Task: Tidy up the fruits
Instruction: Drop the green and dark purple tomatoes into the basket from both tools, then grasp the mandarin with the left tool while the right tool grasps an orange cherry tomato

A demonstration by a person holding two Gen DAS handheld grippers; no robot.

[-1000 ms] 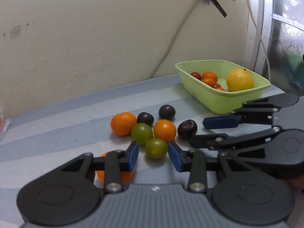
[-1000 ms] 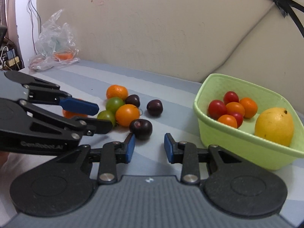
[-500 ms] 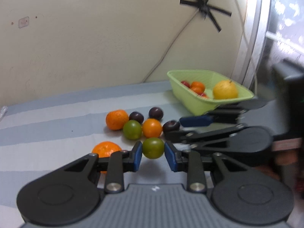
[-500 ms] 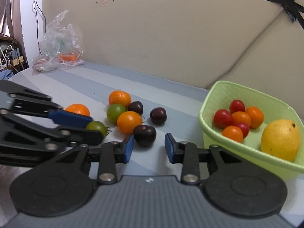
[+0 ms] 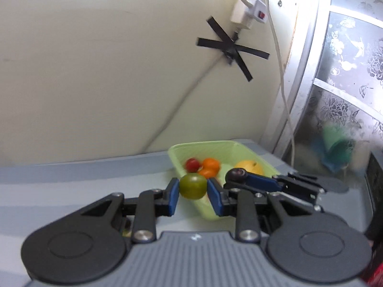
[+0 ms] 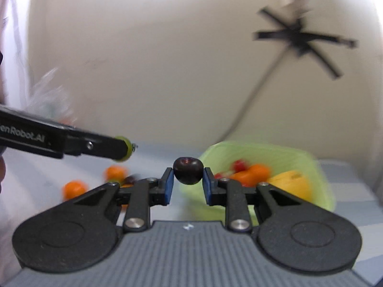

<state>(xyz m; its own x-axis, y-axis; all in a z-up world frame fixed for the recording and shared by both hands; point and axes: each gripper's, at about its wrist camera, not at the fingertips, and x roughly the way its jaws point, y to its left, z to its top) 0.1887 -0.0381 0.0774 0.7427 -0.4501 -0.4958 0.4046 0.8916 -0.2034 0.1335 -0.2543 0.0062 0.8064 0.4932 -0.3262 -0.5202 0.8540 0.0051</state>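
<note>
The support here is a flat grey-blue table (image 5: 71, 179) with paler stripes running across it (looks like a fabric or mat cover, hard to say), butted up against a cream wall. Sitting on it at about 3 o'clock in the right wrist view is a light green plastic tub (image 6: 282, 153), rectangular, rounded corners. Over at 9 o'clock a few loose fruits lie on the surface: two round orange tangerines (image 6: 74, 189), apart from each other, and something small and dark (image 6: 130, 179) beside the farther one, too blurred to identify.
</note>
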